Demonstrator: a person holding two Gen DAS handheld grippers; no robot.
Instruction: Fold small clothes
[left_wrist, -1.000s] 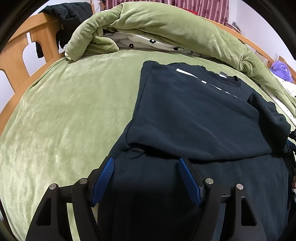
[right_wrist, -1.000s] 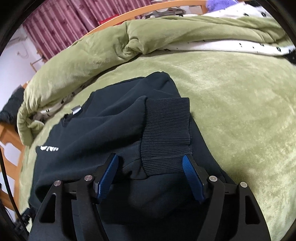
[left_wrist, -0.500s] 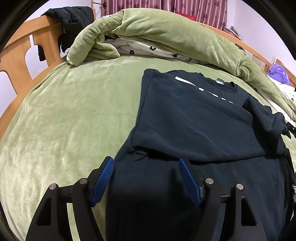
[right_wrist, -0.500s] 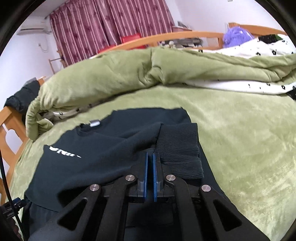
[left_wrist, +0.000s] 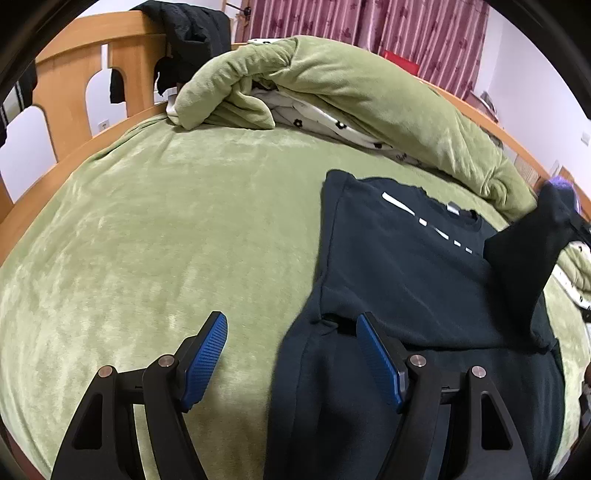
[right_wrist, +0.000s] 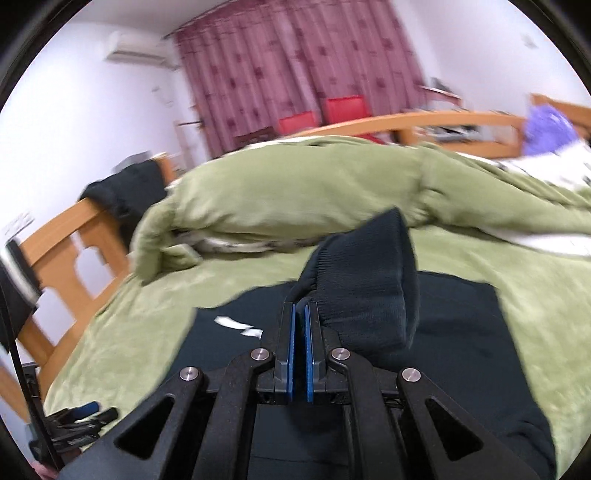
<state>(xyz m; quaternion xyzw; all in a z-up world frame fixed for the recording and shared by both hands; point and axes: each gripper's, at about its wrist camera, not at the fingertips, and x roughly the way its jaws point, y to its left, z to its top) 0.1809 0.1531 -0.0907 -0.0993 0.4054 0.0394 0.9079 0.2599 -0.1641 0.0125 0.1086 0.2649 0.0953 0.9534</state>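
Note:
A dark navy sweatshirt (left_wrist: 399, 266) with white lettering lies flat on the green bed cover, its left sleeve folded across the body. My left gripper (left_wrist: 291, 332) stands open over the garment's left edge, holding nothing; one blue pad is over the green cover, the other over the cloth. My right gripper (right_wrist: 300, 306) is shut on the sweatshirt's right sleeve (right_wrist: 369, 280) near the ribbed cuff, which it holds raised above the body. From the left wrist view the lifted sleeve (left_wrist: 532, 251) rises at the far right.
A rolled green duvet (left_wrist: 332, 92) with a white flowered lining lies across the back of the bed. A wooden bed frame (left_wrist: 70, 81) with dark clothes draped on it stands at the left. Maroon curtains (right_wrist: 295, 66) hang behind. Open green cover (left_wrist: 147, 240) spreads left of the sweatshirt.
My right gripper has shut on the right sleeve cuff and lifted it off the body. My left gripper has drawn back and leftward, staying open.

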